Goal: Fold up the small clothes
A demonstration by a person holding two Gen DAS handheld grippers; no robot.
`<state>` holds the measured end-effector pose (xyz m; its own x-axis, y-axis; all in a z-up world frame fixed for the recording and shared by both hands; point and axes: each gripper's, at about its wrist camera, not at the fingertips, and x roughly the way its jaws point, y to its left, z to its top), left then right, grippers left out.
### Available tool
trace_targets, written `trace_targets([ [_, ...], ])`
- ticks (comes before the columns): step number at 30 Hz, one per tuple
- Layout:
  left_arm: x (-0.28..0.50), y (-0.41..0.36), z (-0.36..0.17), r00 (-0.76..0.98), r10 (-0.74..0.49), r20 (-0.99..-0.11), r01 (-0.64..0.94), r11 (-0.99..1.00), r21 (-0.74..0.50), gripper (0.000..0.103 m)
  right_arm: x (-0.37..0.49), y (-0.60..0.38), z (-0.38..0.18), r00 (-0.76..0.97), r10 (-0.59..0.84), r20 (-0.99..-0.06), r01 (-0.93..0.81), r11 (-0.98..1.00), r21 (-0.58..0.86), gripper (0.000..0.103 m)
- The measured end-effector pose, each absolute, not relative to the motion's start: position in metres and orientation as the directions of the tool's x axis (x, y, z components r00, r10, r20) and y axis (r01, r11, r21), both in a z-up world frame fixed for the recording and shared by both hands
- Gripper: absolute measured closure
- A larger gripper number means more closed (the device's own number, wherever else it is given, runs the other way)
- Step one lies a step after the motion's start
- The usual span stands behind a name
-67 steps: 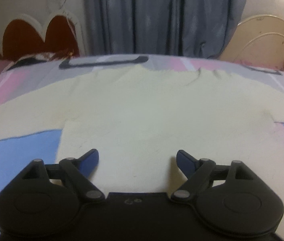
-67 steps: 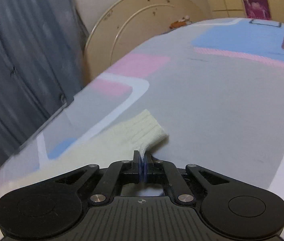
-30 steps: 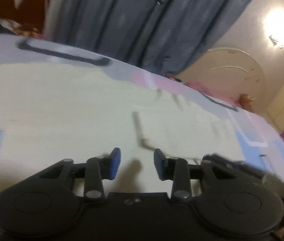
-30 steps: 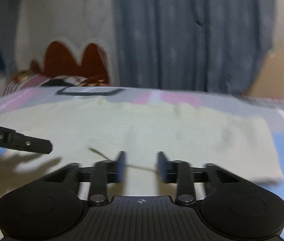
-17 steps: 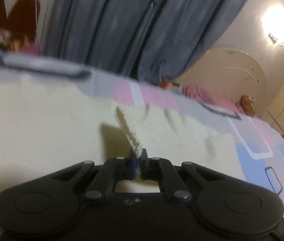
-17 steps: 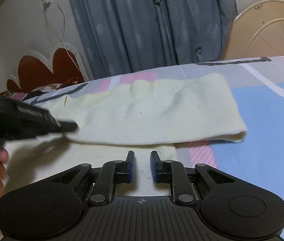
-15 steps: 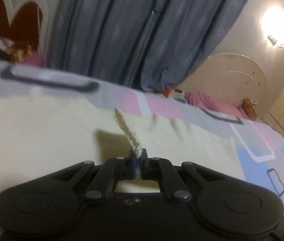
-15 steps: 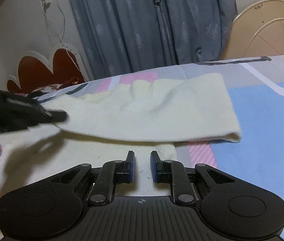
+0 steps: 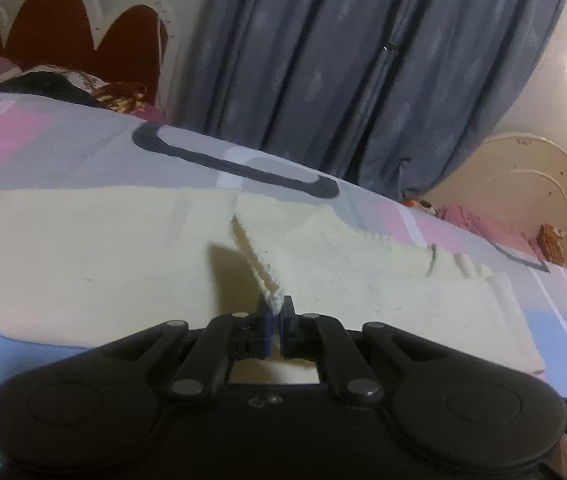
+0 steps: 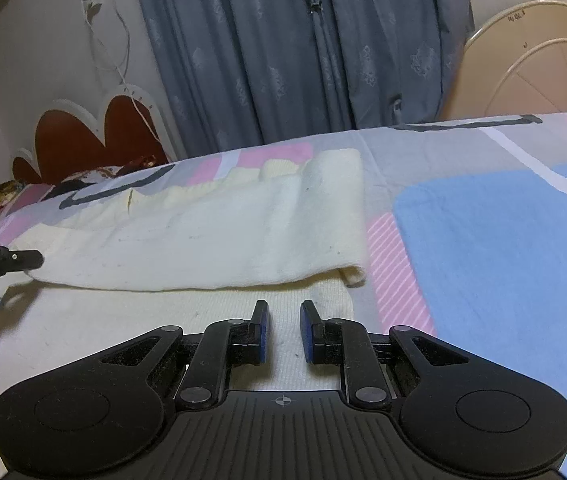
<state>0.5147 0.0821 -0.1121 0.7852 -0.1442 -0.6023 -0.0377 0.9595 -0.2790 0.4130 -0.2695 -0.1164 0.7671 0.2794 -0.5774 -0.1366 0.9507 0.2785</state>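
Over on the left, the left gripper (image 9: 276,312) has its jaws pressed together on the sleeve (image 9: 257,264) of the cream sweater (image 9: 83,248), pinching the knit cuff edge, which rises thin and upright from between the pads and throws a shadow to its left. In the right wrist view the same gripper's black tip (image 10: 23,259) shows at the far left edge, right at the end of the sleeve, which stretches across the sweater's body from a fold at the right. The sweater lies spread on the patterned bedsheet (image 10: 483,240), pink, blue and grey blocks around it. Moving right, the right gripper (image 10: 282,330) hovers over the sweater's ribbed hem (image 10: 315,300), jaws spread a little with nothing between them. Behind the bed hang grey-blue curtains (image 10: 283,40), with a scalloped red headboard (image 10: 83,136) at far left.
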Motion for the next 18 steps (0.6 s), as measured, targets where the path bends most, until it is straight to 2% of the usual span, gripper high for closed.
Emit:
trace_targets([
  [13, 0.525, 0.084, -0.128, 0.759, -0.118, -0.64, -0.034, 0.975, -0.22, 0.1, 0.412, -0.267, -0.116, 0.768, 0.277, -0.577, -0.135, 0.951, 0.277, 0.085],
  [16, 0.524, 0.086, -0.131, 0.755, -0.118, -0.645, -0.038, 0.974, -0.222, 0.091, 0.412, -0.267, -0.116, 0.768, 0.277, -0.578, -0.135, 0.951, 0.277, 0.085],
  [17, 0.524, 0.088, -0.13, 0.753, -0.117, -0.647, -0.043, 0.973, -0.226, 0.082, 0.411, -0.269, -0.114, 0.774, 0.277, -0.569, -0.132, 0.95, 0.283, 0.085],
  [18, 0.522, 0.091, -0.127, 0.76, -0.105, -0.642, -0.052, 0.974, -0.221, 0.078, 0.408, -0.271, -0.111, 0.791, 0.276, -0.546, -0.129, 0.948, 0.292, 0.085],
])
